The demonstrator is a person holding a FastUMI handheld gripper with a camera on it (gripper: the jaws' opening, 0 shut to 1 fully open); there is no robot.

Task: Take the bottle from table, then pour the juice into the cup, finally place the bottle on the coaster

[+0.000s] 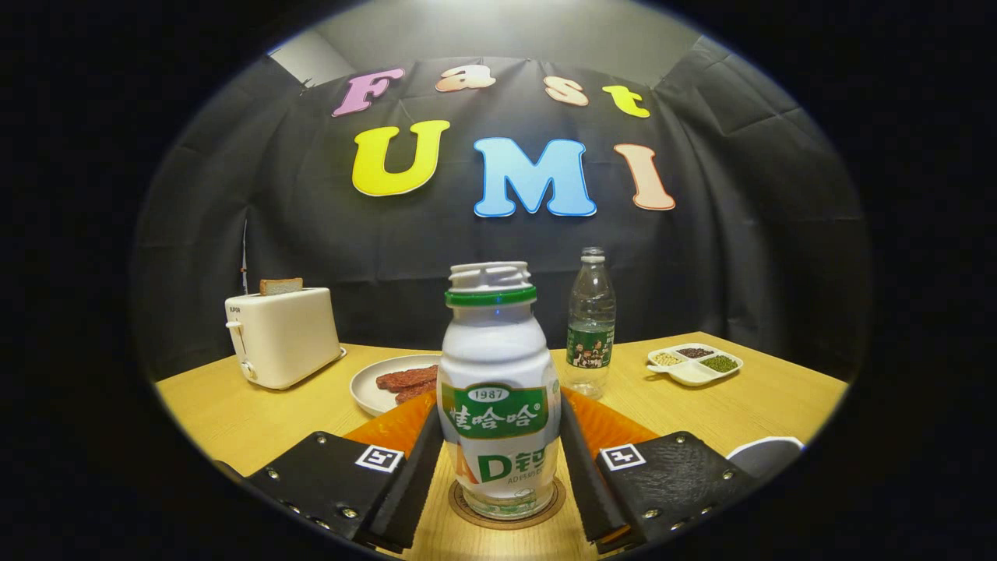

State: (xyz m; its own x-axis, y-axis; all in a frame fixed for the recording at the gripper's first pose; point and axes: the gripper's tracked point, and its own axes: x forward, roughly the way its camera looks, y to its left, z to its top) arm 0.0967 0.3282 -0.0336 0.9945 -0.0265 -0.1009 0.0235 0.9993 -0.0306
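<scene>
Right now your tool (498, 475) has its fingers on either side of the bottle (498, 389), close against it, though you cannot tell whether both actually press on it. That bottle stands upright on the round coaster (467, 510) on the table (234, 421), with a plate (370, 386), a toaster (280, 335) and a clear water bottle (590, 323) beyond.

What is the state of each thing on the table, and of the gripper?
bottle: upright, uncapped, standing on the coaster, between the gripper's fingers.
coaster: flat under the bottle.
gripper: fingers beside the bottle; contact unclear.
water bottle: upright, capped, nearly empty.
toaster: bread slice sticking out on top.
plate: holds reddish strips.
divided dish: compartments filled.
</scene>
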